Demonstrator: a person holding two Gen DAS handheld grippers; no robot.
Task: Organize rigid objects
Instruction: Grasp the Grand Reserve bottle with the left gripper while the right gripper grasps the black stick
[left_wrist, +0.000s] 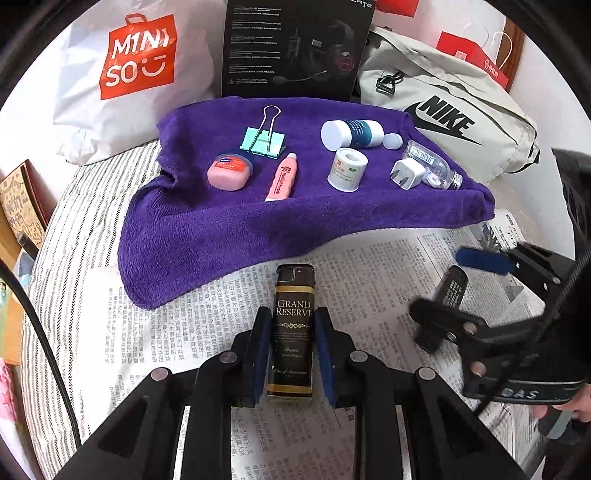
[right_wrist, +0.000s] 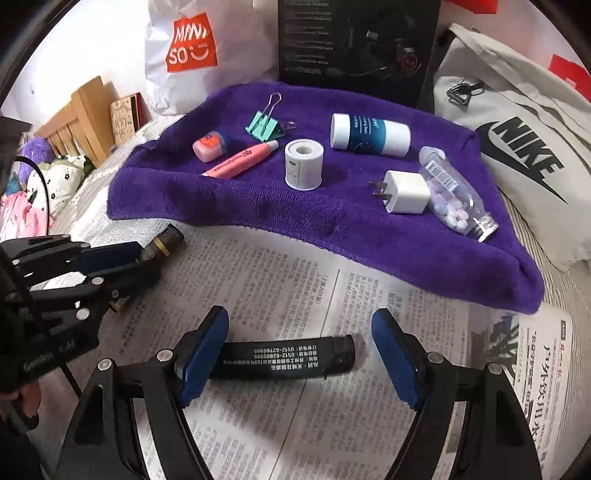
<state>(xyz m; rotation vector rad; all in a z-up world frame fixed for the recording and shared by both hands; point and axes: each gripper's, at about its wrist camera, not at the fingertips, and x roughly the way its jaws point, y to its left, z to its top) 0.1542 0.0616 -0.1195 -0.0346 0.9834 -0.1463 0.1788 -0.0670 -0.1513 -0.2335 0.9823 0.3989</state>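
My left gripper (left_wrist: 293, 314) is shut on a brown "Grand Reserve" lighter (left_wrist: 294, 332), held lengthwise over the newspaper (left_wrist: 207, 332). In the right wrist view that same gripper (right_wrist: 147, 254) shows at the left, with the lighter's tip (right_wrist: 168, 240) sticking out. My right gripper (right_wrist: 301, 317) is open and straddles a black lighter (right_wrist: 284, 360) lying flat on the newspaper; its pads stand apart from it. A purple towel (left_wrist: 221, 236) behind carries a mint binder clip (left_wrist: 263, 142), pink tin (left_wrist: 229, 171), pink tube (left_wrist: 282, 177), tape roll (left_wrist: 347, 169), blue-white bottle (left_wrist: 351, 133), white plug (left_wrist: 408, 172) and pill bottle (left_wrist: 436, 166).
A Miniso bag (left_wrist: 136, 66), a black headset box (left_wrist: 295, 44) and a grey Nike bag (left_wrist: 450, 110) stand behind the towel. Striped bedding (left_wrist: 74, 258) lies to the left. Wooden boards (right_wrist: 81, 118) and soft toys (right_wrist: 55, 173) sit at the far left.
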